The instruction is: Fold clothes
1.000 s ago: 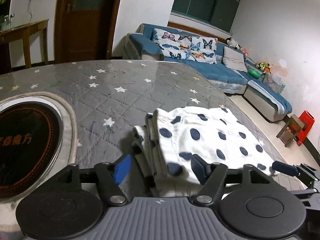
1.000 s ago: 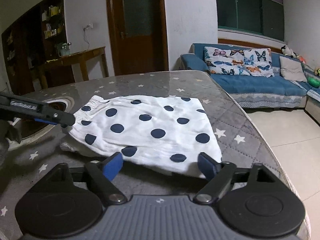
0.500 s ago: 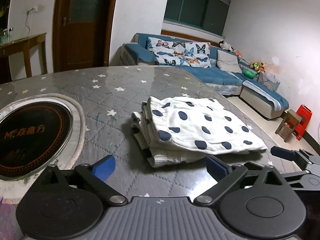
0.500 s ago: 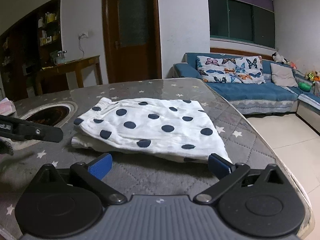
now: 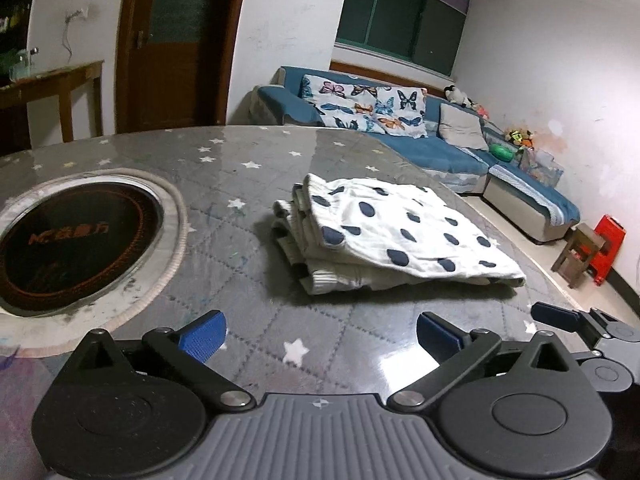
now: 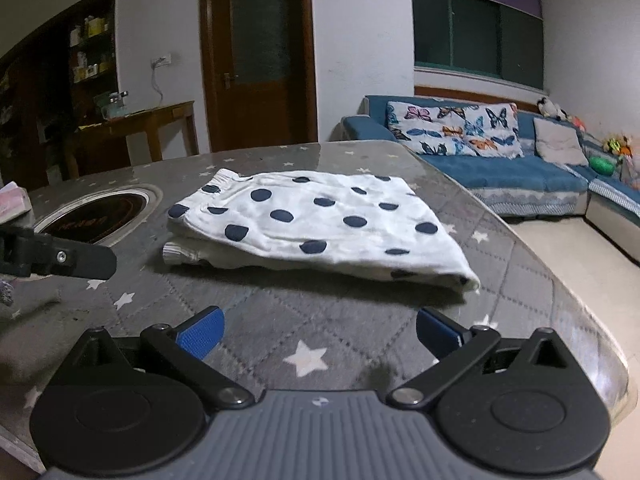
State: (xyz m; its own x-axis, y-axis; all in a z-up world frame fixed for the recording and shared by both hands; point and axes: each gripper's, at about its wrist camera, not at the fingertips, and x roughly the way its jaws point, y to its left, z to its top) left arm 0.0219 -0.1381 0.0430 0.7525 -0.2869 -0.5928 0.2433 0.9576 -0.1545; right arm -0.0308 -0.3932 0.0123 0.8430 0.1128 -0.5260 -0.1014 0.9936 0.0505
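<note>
A white garment with dark blue dots (image 5: 392,236) lies folded in a flat stack on the grey star-patterned table (image 5: 248,280); it also shows in the right wrist view (image 6: 320,224). My left gripper (image 5: 320,334) is open and empty, held back from the garment's near edge. My right gripper (image 6: 318,332) is open and empty, also short of the garment. The right gripper's finger (image 5: 560,318) shows at the right of the left wrist view. The left gripper's finger (image 6: 72,260) shows at the left of the right wrist view.
A round black inset hob (image 5: 76,236) sits in the table to the left of the garment. The table's curved edge (image 6: 600,320) drops off on the right. A blue sofa (image 6: 500,160), a red stool (image 5: 608,248) and a wooden side table (image 6: 152,128) stand beyond.
Both grippers have pulled back and away from the garment. The left gripper's jaws, close beside the fabric a second ago, have opened wide. The folded garment lies still.
</note>
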